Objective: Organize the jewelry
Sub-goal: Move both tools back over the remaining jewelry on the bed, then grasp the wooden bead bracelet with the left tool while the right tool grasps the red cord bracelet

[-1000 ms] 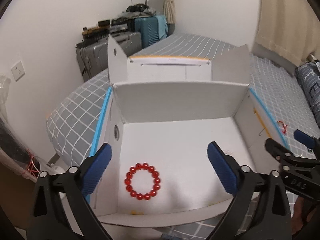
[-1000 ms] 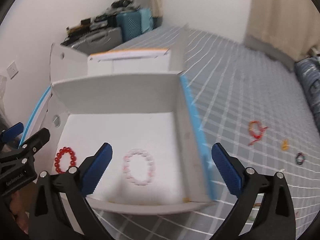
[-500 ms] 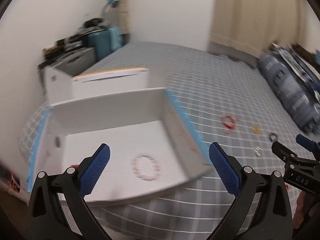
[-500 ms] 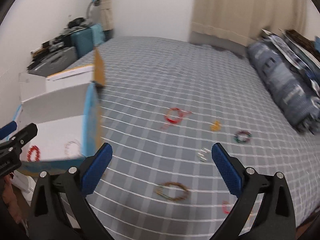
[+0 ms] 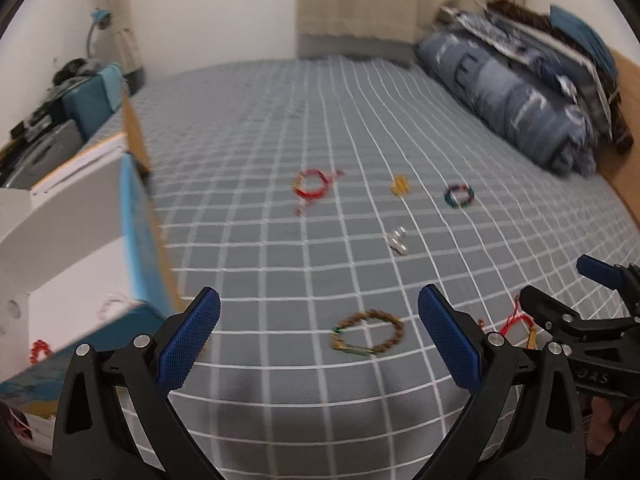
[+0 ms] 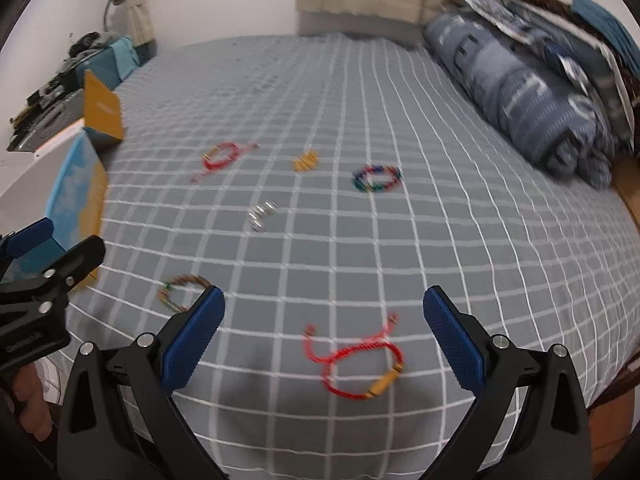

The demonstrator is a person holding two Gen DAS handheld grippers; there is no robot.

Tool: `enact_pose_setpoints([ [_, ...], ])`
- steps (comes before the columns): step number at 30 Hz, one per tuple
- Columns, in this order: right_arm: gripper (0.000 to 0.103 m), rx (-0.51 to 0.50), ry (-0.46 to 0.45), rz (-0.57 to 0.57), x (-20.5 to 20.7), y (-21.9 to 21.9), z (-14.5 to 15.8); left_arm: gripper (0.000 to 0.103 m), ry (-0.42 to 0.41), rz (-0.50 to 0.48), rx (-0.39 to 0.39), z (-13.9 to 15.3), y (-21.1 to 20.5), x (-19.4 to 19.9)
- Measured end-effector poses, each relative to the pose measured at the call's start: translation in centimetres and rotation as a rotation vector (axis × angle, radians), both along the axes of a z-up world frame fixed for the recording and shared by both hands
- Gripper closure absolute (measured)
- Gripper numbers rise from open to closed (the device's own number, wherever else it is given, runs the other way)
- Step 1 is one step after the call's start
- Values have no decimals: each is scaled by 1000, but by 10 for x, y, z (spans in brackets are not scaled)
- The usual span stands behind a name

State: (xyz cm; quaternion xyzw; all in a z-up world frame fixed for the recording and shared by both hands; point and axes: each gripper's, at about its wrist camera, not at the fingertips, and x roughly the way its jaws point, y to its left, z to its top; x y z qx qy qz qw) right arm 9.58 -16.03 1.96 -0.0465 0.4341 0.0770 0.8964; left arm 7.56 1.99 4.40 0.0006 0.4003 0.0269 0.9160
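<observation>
A red cord bracelet with a gold clasp (image 6: 360,364) lies on the bed (image 6: 400,240) between the right gripper (image 6: 324,344)'s spread fingers (image 6: 192,336), nearer the right one; nothing is held there. In the left wrist view the same bracelet peeks out just past the right finger, partly hidden by the other tool.

A brown beaded bracelet (image 5: 368,332) lies between the released fingers (image 5: 188,340) of the left gripper (image 5: 320,336), just ahead of the tips, untouched. From the right wrist it sits just beyond the left finger.

Farther ahead of both pairs of fingers lie small silver pieces (image 6: 262,214), too blurred to identify, then a red string bracelet (image 6: 220,158), a small yellow piece (image 6: 306,161) and a multicoloured beaded bracelet (image 6: 377,178), all apart from each other.

To the left of the left fingers stands an open white box with a blue side (image 5: 140,232) at the bed's edge; inside it a red bead bracelet (image 5: 40,350) and a pale bracelet (image 5: 112,304) show. Far right of the fingers, folded blue bedding (image 6: 532,96) lies along the bed.
</observation>
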Motion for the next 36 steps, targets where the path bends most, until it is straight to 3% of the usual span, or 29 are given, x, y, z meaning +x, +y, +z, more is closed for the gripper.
enact_pose_setpoints([
  [8, 7, 31, 110, -10, 4, -35, -47, 6, 94, -30, 31, -55, -30, 28],
  [11, 7, 27, 153, -21, 5, -42, -63, 6, 134, -8, 75, -76, -31, 39],
  [14, 7, 47, 179, -17, 6, -45, -73, 6, 166, 15, 44, -92, -25, 46],
  [26, 8, 45, 245, -16, 12, -40, -98, 7, 211, 35, 3, -109, -20, 55],
  [31, 26, 34, 245, -19, 13, -37, -99, 24, 218, 19, -35, -107, -19, 55],
  [36, 45, 28, 245, -16, 13, -37, -98, 49, 223, 12, -56, -104, -16, 54],
])
